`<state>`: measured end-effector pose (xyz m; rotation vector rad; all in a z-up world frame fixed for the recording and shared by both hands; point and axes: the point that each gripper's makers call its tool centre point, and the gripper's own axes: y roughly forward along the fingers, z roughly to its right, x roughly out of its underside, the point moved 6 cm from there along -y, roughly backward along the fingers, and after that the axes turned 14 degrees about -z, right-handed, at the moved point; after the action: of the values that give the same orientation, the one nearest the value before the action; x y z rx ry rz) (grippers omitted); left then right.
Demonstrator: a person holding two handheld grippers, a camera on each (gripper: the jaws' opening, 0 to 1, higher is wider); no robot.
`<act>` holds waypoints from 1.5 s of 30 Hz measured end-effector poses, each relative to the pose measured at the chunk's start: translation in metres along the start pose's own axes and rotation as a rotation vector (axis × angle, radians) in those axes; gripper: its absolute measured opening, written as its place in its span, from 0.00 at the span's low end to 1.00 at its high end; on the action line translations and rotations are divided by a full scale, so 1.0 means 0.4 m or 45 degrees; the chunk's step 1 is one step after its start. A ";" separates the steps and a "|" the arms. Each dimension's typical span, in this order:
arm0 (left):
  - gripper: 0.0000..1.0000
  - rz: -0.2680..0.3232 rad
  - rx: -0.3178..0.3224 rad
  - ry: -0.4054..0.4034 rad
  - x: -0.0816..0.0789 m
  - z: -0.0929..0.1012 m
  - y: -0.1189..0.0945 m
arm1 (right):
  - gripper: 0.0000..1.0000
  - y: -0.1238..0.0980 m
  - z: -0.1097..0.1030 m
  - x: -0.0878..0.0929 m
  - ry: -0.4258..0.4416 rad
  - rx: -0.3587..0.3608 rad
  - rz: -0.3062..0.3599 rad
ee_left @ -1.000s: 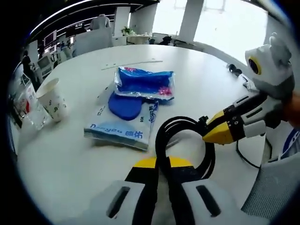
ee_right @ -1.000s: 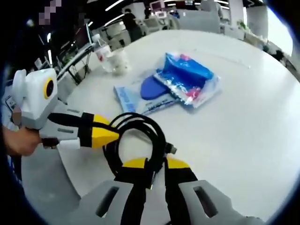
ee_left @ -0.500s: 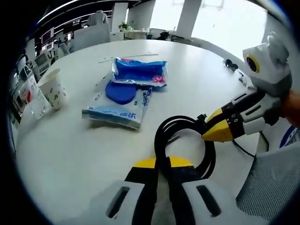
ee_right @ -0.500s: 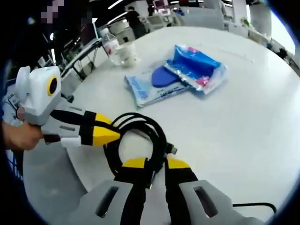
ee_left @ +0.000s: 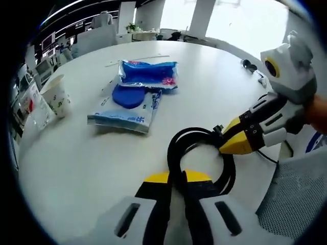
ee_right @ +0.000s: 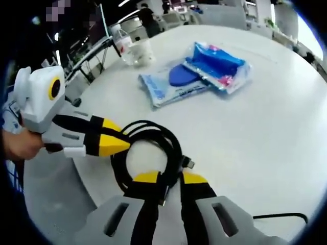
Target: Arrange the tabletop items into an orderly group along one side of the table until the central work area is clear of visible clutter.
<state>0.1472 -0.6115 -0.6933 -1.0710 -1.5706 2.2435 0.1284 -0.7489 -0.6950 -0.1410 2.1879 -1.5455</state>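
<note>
cup (ee_left: 56, 97) and bottle (ee_left: 31, 109) at table's (ee_left: 76, 163) left edge, blue packets (ee_left: 138, 94) mid-table. left gripper (ee_left: 176, 178) and right gripper (ee_left: 234, 145) both pinch the coiled cable (ee_left: 202, 153) near the near edge. step: moving cable; next, carry it toward the cup side, then let go.

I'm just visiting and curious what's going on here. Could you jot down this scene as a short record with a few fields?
Setting: round white table in an open office
Held item: coiled black cable, pinched by both grippers
Left gripper: shut on the coil's near side
Right gripper: shut on the coil's other side
Middle of table: blue plastic packets, stacked
Far edge: white paper cup beside a clear plastic bottle
</note>
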 end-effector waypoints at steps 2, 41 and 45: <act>0.08 0.003 -0.005 0.026 0.000 -0.001 0.001 | 0.12 0.000 0.000 -0.002 -0.028 0.009 0.014; 0.66 0.185 -0.149 0.127 -0.066 -0.044 -0.070 | 0.60 -0.114 0.025 -0.061 -0.067 0.101 0.301; 0.80 0.214 -0.152 0.111 -0.079 -0.050 -0.073 | 0.68 -0.126 0.033 -0.068 -0.064 0.113 0.339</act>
<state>0.1760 -0.6018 -0.6571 -1.3612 -1.6524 2.1951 0.1494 -0.7696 -0.6440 0.1331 2.0022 -1.4684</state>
